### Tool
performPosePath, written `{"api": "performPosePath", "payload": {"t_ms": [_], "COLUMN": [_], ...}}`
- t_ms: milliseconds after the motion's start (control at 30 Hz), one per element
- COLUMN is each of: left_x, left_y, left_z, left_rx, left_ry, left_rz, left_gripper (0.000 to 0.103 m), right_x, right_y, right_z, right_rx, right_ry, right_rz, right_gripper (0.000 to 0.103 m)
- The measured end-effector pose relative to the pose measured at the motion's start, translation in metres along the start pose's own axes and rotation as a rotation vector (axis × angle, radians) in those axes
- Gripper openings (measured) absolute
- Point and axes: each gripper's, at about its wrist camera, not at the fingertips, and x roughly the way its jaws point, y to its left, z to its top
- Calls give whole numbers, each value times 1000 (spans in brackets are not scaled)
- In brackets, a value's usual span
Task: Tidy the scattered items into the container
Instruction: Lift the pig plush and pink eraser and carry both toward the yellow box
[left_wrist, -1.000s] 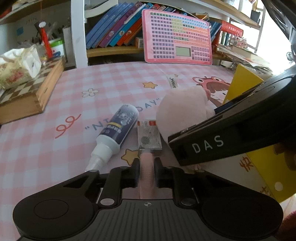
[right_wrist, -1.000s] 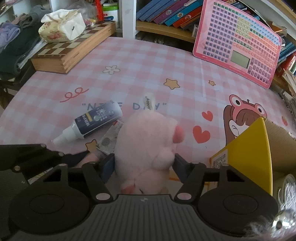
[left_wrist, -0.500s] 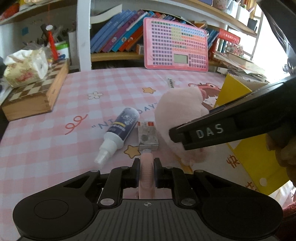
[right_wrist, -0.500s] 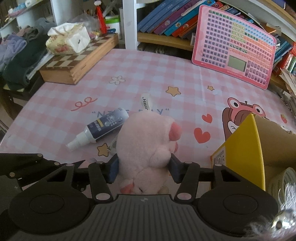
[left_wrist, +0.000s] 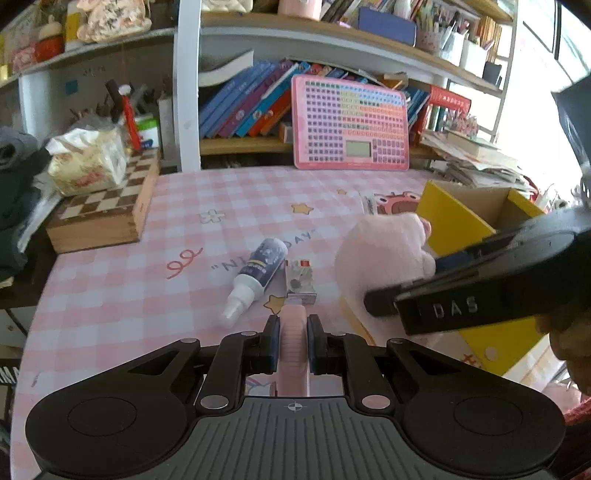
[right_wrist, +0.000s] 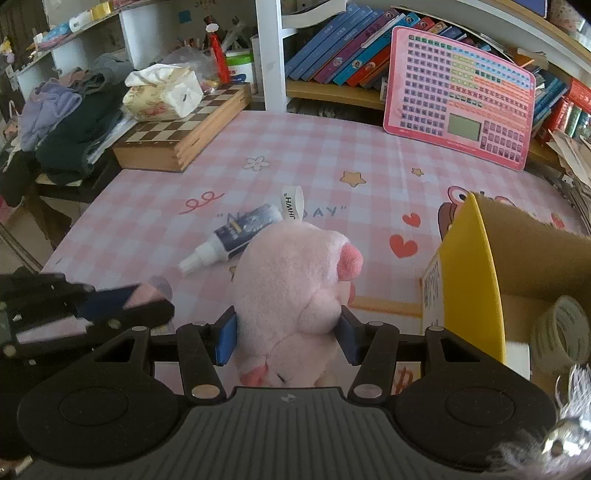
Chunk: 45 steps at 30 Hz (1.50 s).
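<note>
My right gripper (right_wrist: 288, 334) is shut on a pink plush pig (right_wrist: 295, 280) and holds it above the table, left of the yellow cardboard box (right_wrist: 469, 280). The pig (left_wrist: 384, 254) and the box (left_wrist: 454, 221) also show in the left wrist view. My left gripper (left_wrist: 293, 334) is shut on a slim pink object (left_wrist: 293, 343) above the table. A dark blue spray bottle (left_wrist: 258, 273) and a small silver packet (left_wrist: 301, 282) lie on the pink checked tablecloth just ahead of it. A tape roll (right_wrist: 557, 332) lies inside the box.
A wooden chess box (left_wrist: 103, 214) with a tissue pack (left_wrist: 88, 162) stands at the left. A pink keyboard toy (left_wrist: 349, 125) leans on the bookshelf at the back. Clothes (right_wrist: 66, 122) pile up off the table's left edge.
Both grippers have risen and pulled back, so the table looks farther away. The plush pig has come up with the right gripper, the pink object with the left.
</note>
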Motion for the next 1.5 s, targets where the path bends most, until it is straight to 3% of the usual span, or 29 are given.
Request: {"api": "performPosePath", "payload": {"t_ms": [533,867,1500], "left_x": [-72,-112,-155], "left_y": [-23,-34,-54], "left_z": [-19,-30,-55], "left_rx": [27,53,119], "left_ry": [-62,-95,-122], "left_rz": [12,4,-59], "left_gripper": [13,13,13], "right_x": [-59,-89,-129], "right_y": [22,36,50], "right_z": [-45,-73,-120], "right_rx": [-14,-88,0], "right_ry": [-35,-25,-50], "right_rz": [63,106,93], "right_gripper": [52,52,52]}}
